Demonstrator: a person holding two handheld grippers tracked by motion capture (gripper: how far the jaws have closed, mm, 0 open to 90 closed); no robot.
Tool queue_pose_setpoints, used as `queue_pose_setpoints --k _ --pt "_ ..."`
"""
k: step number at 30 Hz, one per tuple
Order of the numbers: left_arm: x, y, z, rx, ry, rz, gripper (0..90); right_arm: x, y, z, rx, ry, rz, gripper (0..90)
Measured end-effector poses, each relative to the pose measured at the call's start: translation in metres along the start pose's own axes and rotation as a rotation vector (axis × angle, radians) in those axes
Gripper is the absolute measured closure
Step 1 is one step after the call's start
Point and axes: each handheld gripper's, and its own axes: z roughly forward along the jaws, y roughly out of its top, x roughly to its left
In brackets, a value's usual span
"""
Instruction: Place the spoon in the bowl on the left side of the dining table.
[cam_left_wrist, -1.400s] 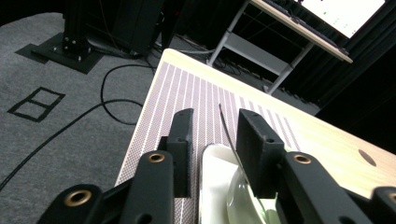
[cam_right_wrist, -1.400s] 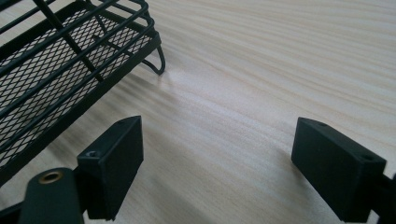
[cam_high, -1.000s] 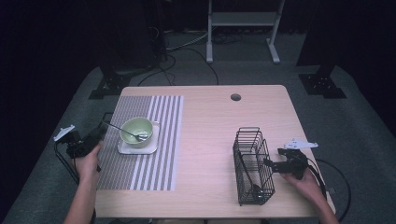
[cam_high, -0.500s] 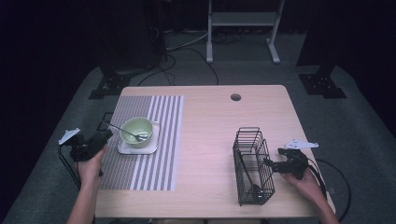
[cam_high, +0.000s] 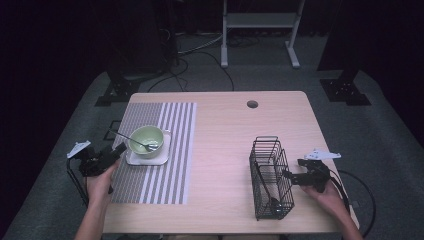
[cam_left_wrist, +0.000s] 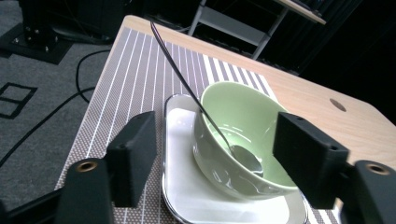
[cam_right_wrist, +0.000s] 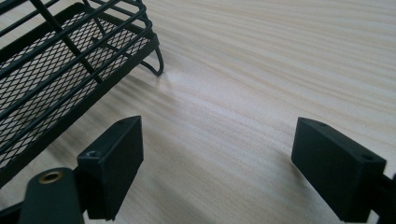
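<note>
**Green bowl and spoon on the striped mat**

A dark room with black stands, a grey carpet and loose cables surrounds one pale wooden table (cam_high: 225, 150) with a round hole near its far edge. Taking the bowl (cam_high: 146, 140) as the landmark: it is one pale green, glossy, round bowl standing upright on one white square plate (cam_high: 150, 157) with rounded corners, and the plate lies on one grey-and-white striped mat (cam_high: 160, 150) at the table's left part. One thin metal spoon (cam_high: 135, 140) lies in the bowl, its head at the bottom, its long handle leaning over the rim up and away to the left.

No brand, label or writing can be read on anything.

The left gripper (cam_high: 112, 154) is just beside the bowl on its left, pointing at it; its jaws have just been opening and stand apart either side of the bowl and plate in the left gripper view, touching neither. Well to the right of the bowl stands one black wire basket (cam_high: 270, 175). The right gripper (cam_high: 287, 175) sits beside the basket's far side from the bowl, jaws wide apart over bare wood, holding nothing.
</note>
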Motion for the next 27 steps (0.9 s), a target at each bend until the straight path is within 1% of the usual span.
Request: queue_pose_setpoints --k 2,7,9,15,18,21,27 --pt "-0.001 -0.002 0.0 0.007 0.002 0.006 28.5 0.0 0.0 0.0 0.0 0.001 0.002 15.7" --pt "-0.003 -0.005 0.001 0.028 0.01 0.014 21.7 0.0 0.0 0.0 0.0 0.001 0.001 15.7" --pt "-0.004 -0.007 0.001 0.037 0.004 0.02 20.4 0.0 0.0 0.0 0.001 0.001 0.0 15.7" --pt "-0.009 -0.01 0.001 0.047 -0.001 0.035 18.1 0.0 0.0 0.0 0.0 0.0 0.0 15.7" --pt "-0.012 -0.012 0.001 0.057 -0.009 0.049 16.9 0.0 0.0 0.0 0.0 0.0 0.001 15.7" --pt "-0.015 -0.013 0.002 0.057 -0.019 0.052 16.8 0.0 0.0 0.0 -0.001 0.001 0.0 15.7" --pt "-0.024 -0.014 0.002 0.061 -0.037 0.073 16.7 0.0 0.0 0.0 -0.001 0.0 0.0 15.7"
